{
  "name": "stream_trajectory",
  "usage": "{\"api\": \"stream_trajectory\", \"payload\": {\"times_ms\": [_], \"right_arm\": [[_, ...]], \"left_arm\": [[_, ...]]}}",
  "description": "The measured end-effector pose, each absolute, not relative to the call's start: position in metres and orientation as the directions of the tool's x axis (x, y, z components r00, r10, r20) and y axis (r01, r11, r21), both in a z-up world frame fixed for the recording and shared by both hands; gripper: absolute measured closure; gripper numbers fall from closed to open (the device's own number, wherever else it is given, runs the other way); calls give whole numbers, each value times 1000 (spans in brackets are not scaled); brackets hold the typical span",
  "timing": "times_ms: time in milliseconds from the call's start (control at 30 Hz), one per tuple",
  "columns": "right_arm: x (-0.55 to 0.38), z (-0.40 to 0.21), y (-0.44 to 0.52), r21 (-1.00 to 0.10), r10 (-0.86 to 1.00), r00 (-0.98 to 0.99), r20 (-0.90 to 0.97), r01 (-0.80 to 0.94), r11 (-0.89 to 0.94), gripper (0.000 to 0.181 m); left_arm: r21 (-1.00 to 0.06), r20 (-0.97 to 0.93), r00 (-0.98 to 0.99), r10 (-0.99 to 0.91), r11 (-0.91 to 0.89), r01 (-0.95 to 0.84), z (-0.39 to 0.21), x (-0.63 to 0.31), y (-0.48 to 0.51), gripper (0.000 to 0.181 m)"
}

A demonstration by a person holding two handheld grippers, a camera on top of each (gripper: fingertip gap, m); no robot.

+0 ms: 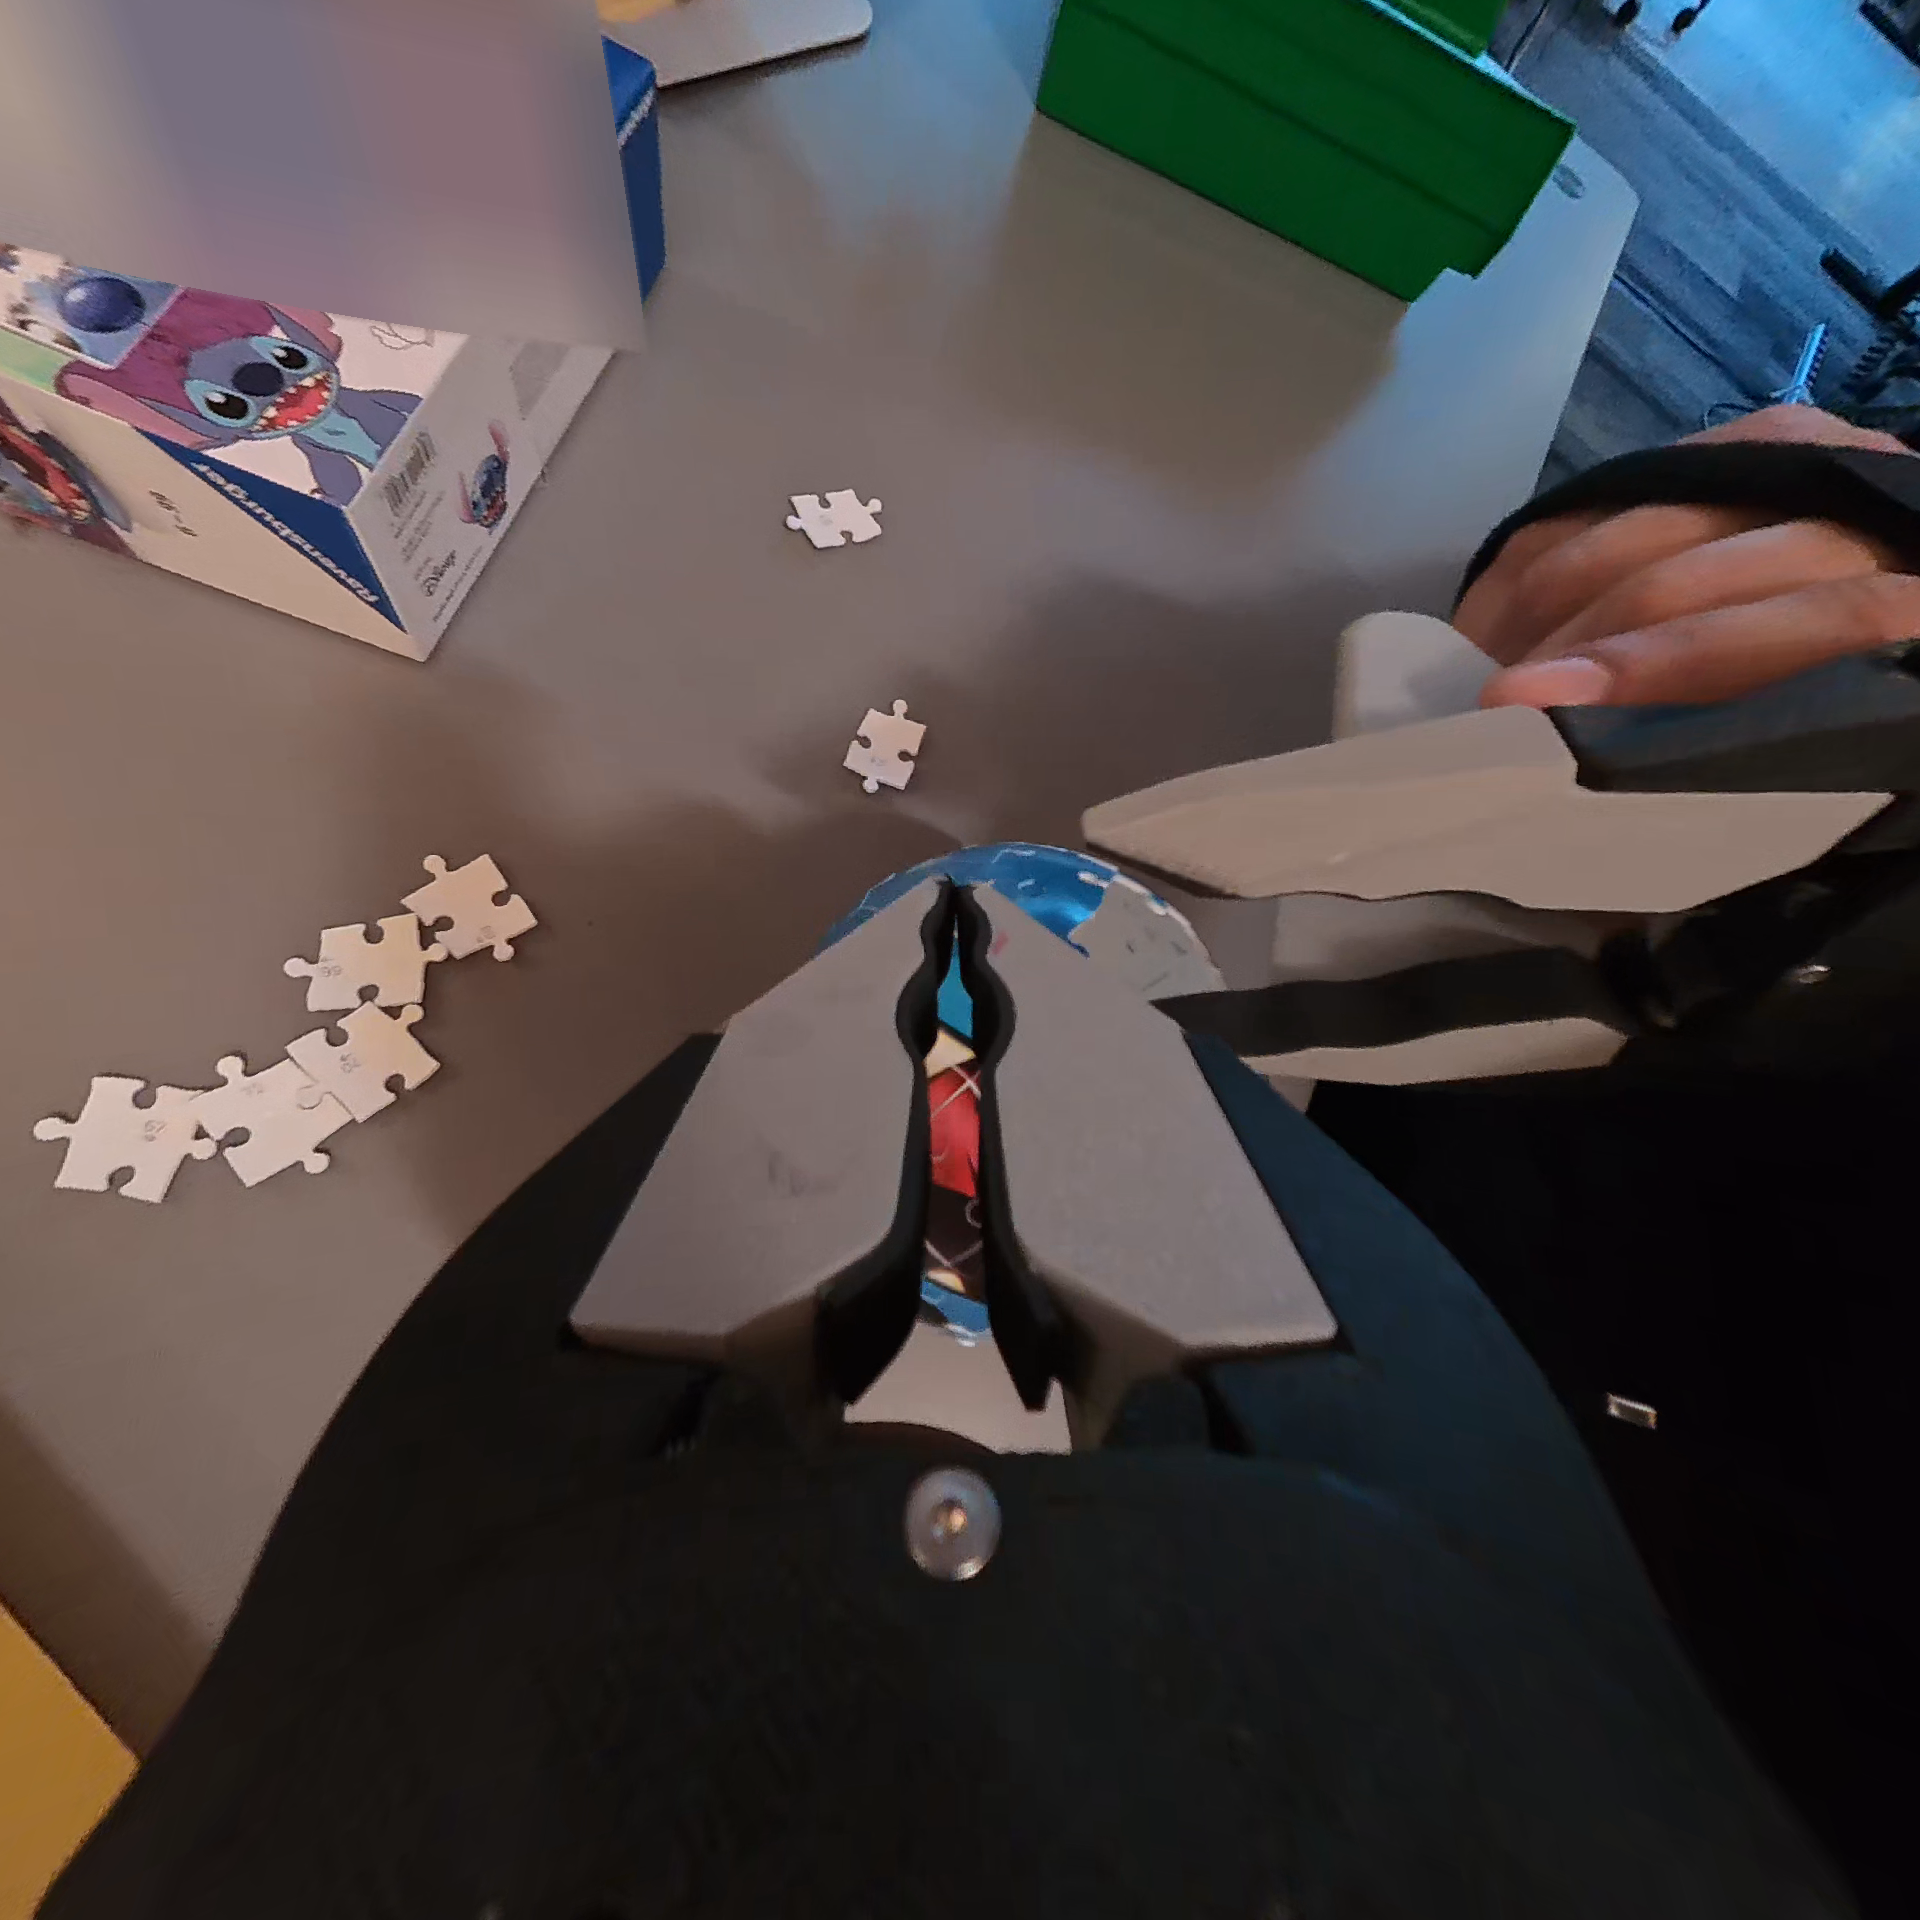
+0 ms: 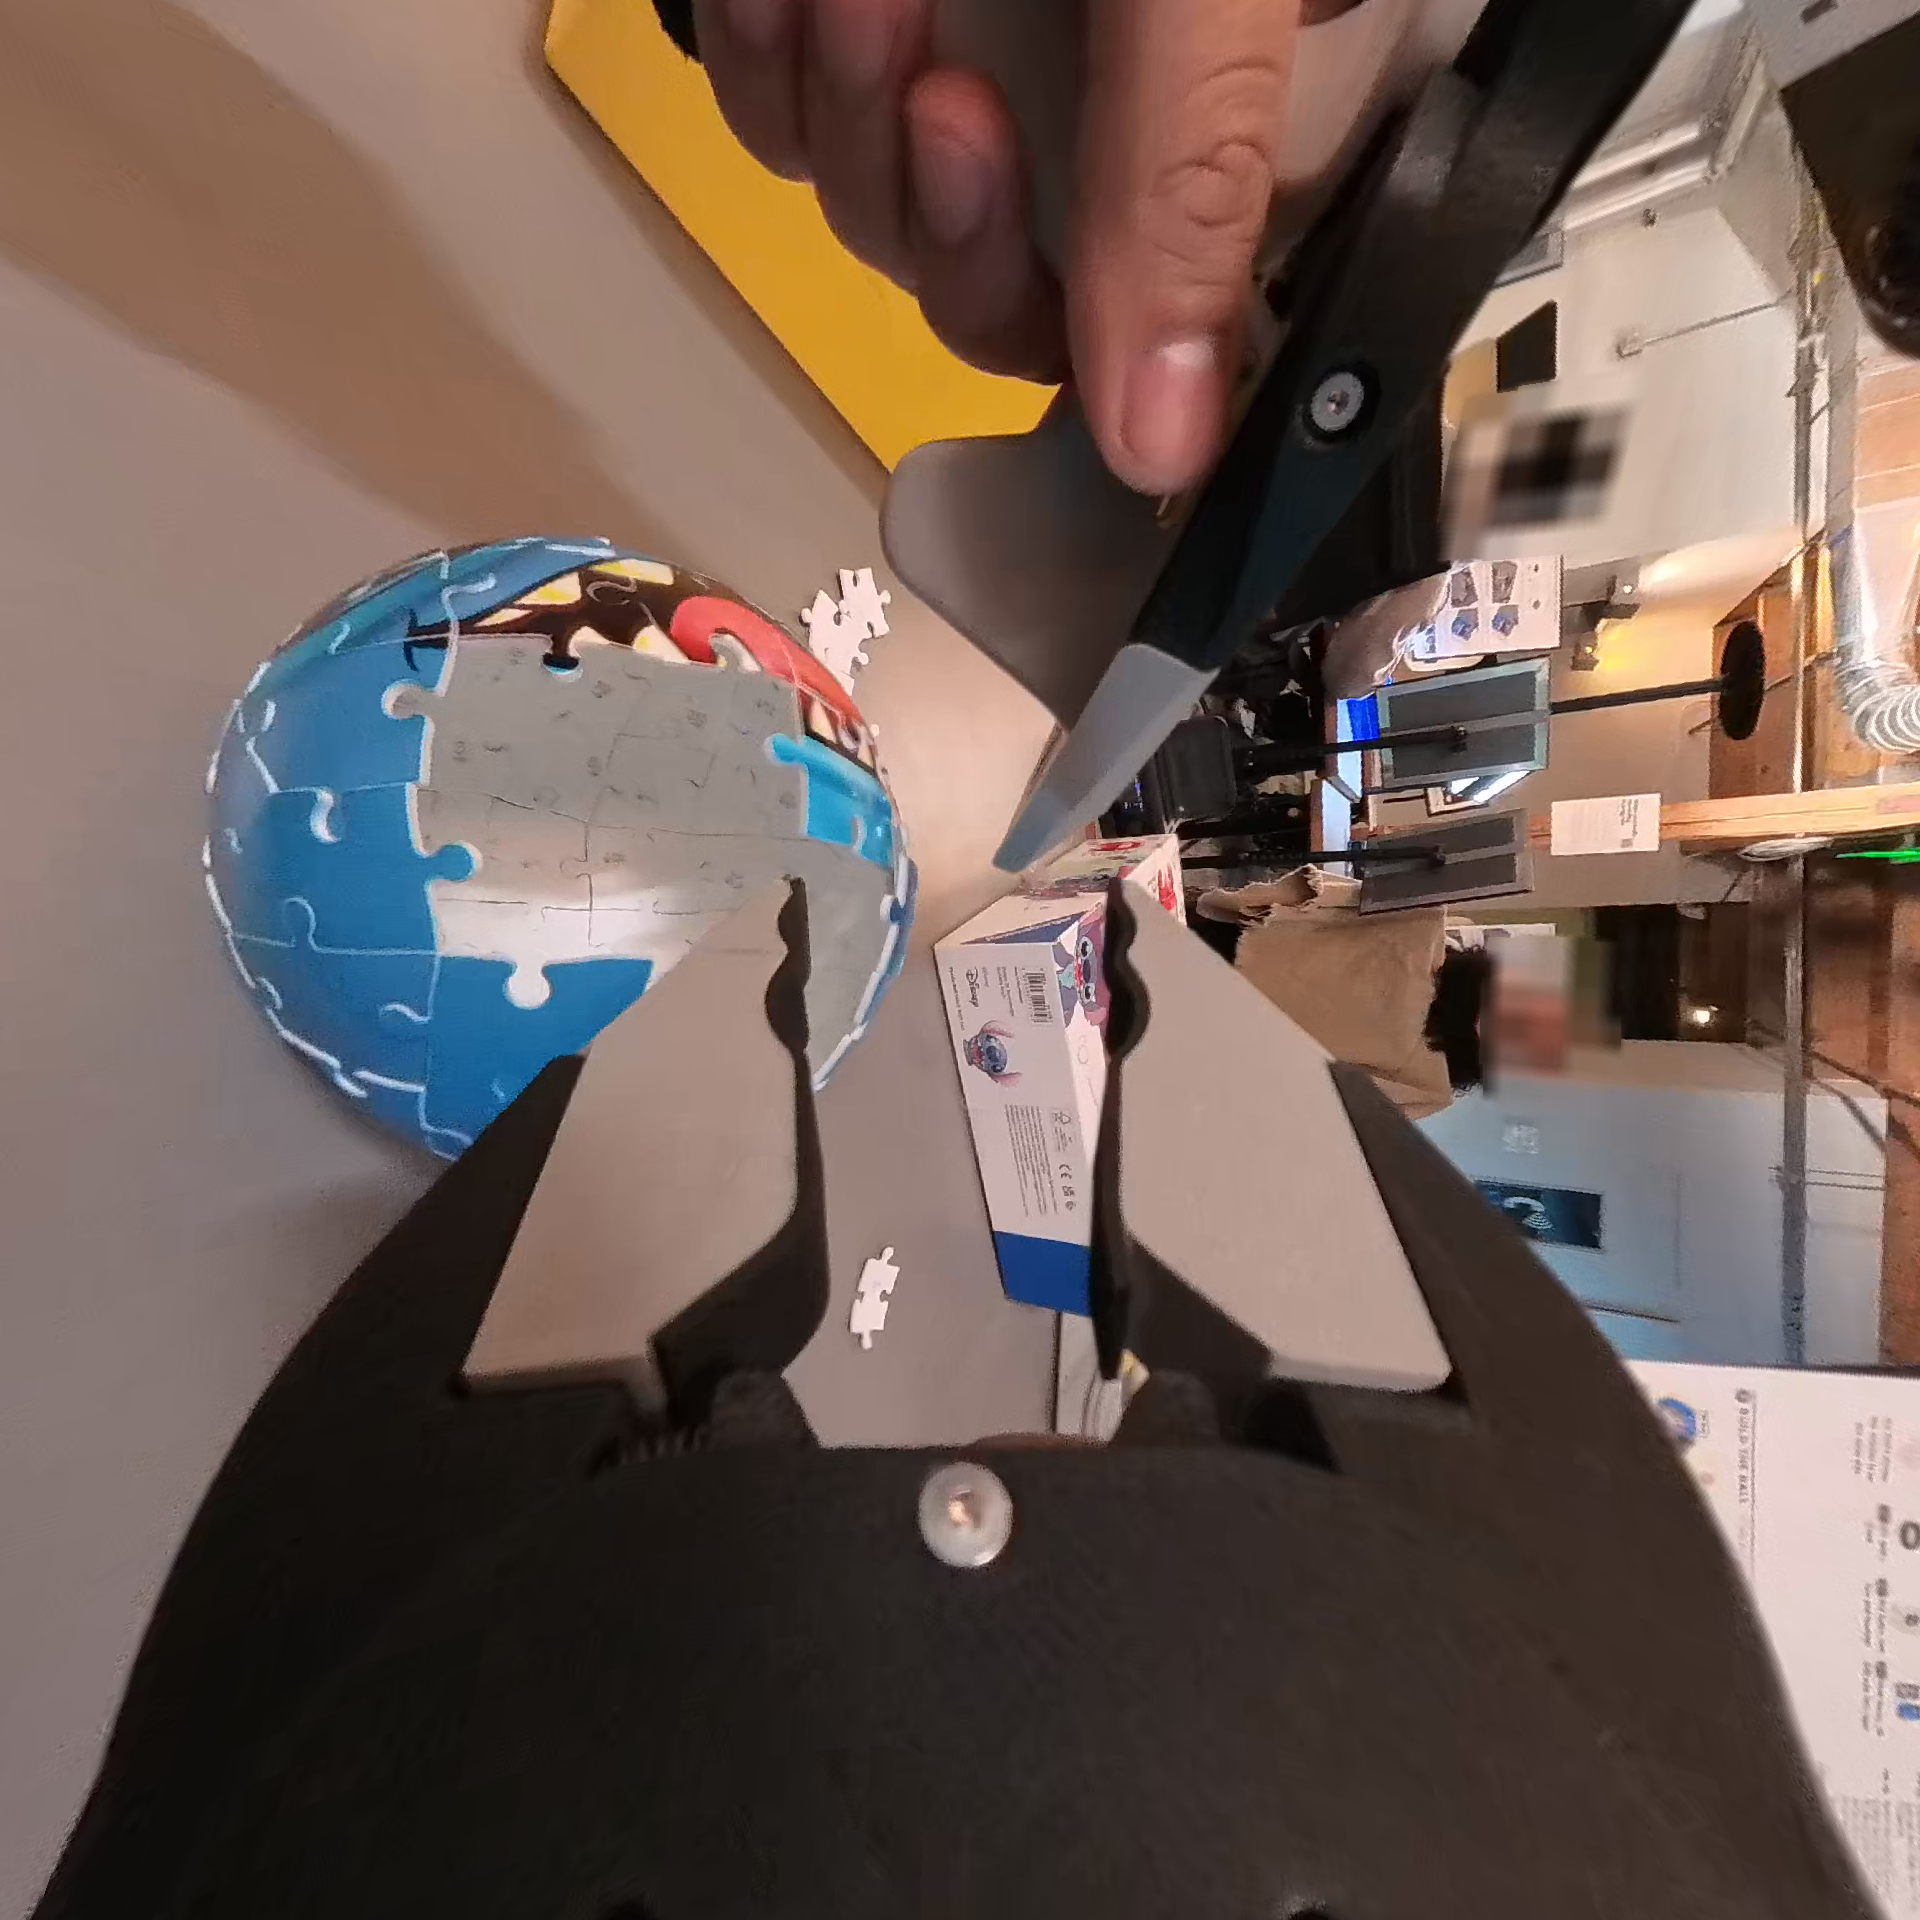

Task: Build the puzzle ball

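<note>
The partly built puzzle ball (image 2: 343,831) rests on the table, blue outside with a gap that shows its grey inner side. In the left wrist view only its top (image 1: 1039,878) shows behind my fingers. My left gripper (image 1: 948,891) is shut just above the ball, and nothing shows between its tips. In the right wrist view it (image 2: 1013,857) points down beside the ball's edge. My right gripper (image 2: 956,894) is open, with one finger in front of the ball's edge. It also shows in the left wrist view (image 1: 1122,912), open beside the ball. Several loose white pieces (image 1: 312,1039) lie face down to the left.
Two single pieces (image 1: 834,517) (image 1: 885,746) lie beyond the ball, and one (image 2: 873,1294) shows between my right fingers. The puzzle's box (image 1: 260,447) lies at the far left, a green box (image 1: 1299,125) stands at the back, and a printed sheet (image 2: 1818,1610) lies nearby. Only a small space, under 4 cm, lies between the two pairs of fingers.
</note>
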State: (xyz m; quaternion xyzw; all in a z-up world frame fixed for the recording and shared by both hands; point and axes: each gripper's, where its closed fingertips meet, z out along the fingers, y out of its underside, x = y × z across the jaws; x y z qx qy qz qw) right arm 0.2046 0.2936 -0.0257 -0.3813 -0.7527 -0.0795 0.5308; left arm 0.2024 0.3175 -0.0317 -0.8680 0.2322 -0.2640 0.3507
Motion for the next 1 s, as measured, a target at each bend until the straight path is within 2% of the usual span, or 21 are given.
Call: {"api": "stream_trajectory", "payload": {"times_ms": [600, 1000], "right_arm": [[186, -36, 319, -172, 378, -177, 909, 667, 725, 127], [186, -31, 319, -173, 345, -155, 926, 639, 750, 132]], "left_arm": [[-691, 336, 718, -609, -678, -252, -49, 205, 318, 181], [-681, 321, 712, -624, -674, -285, -49, 212, 318, 181]]}}
